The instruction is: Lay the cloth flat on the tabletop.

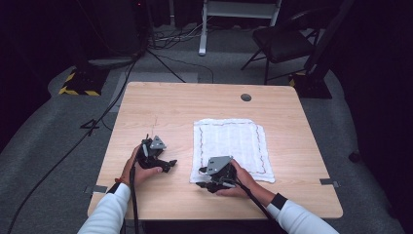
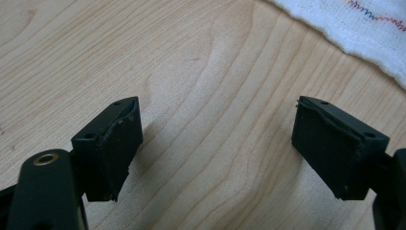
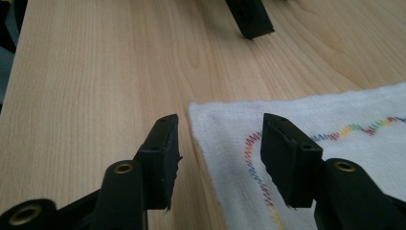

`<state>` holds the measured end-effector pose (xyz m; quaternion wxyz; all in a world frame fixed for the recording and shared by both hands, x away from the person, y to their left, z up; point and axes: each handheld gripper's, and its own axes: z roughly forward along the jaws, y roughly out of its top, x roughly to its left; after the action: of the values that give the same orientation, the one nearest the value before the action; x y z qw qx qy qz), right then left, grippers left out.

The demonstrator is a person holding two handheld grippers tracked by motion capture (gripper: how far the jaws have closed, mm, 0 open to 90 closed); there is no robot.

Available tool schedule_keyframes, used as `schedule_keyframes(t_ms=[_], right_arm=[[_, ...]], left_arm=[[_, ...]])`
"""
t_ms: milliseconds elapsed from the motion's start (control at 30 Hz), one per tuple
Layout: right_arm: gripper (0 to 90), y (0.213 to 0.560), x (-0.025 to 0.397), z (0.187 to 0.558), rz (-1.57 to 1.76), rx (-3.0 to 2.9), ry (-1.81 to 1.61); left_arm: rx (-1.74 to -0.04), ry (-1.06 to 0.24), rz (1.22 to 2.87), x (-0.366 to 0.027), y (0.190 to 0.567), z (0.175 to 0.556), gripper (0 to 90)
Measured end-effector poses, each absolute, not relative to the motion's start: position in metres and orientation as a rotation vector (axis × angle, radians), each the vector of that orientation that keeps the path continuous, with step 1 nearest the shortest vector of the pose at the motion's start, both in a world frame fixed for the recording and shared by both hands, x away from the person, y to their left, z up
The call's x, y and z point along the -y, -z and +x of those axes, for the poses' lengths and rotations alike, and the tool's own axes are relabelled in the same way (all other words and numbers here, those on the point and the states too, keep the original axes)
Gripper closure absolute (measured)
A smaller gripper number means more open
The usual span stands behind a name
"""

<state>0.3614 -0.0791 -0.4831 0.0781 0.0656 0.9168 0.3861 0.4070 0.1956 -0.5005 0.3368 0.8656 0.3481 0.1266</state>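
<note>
We look down on a pale wooden worktop (image 1: 160, 105) ringed by grey carpet, with a dark chair (image 1: 282, 44) and loose cables beyond its far edge. On its right half lies a white cloth (image 1: 229, 141), spread flat, its border stitched in coloured thread. At the cloth's near left corner we hold the right gripper (image 3: 218, 143) low, its fingers spread with a gap between them: one finger (image 3: 160, 158) over bare wood just beside the cloth's edge, the other above the fabric and its zigzag stitching. Just to the cloth's left, we hold the left gripper (image 2: 215, 143) over bare wood, its fingers (image 2: 112, 148) spread wide and holding nothing, the cloth's edge showing at the far right of the left gripper view. In the high view, both hands sit near the worktop's front edge, white sleeves (image 1: 109, 212) coming in from below.
</note>
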Motion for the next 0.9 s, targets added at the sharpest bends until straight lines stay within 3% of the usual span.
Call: schedule_keyframes(t_ms=[467,733,833,900], right_arm=[[51.9,0.495,0.061,0.364,0.237,-2.76,-1.124],[77.8,0.494,0.062,0.369,0.303,-2.732,-1.098],[82.3,0.494,0.061,0.369,0.317,-2.723,-1.094],[83.9,0.494,0.062,0.369,0.319,-2.723,-1.094]], left_arm=[[-0.923,-0.337,2.229,-0.195,0.503,0.408,13.6],[-0.973,-0.349,2.225,-0.186,0.502,0.419,12.0],[-0.984,-0.348,2.223,-0.179,0.5,0.429,17.1],[-0.994,-0.355,2.222,-0.176,0.5,0.434,15.7]])
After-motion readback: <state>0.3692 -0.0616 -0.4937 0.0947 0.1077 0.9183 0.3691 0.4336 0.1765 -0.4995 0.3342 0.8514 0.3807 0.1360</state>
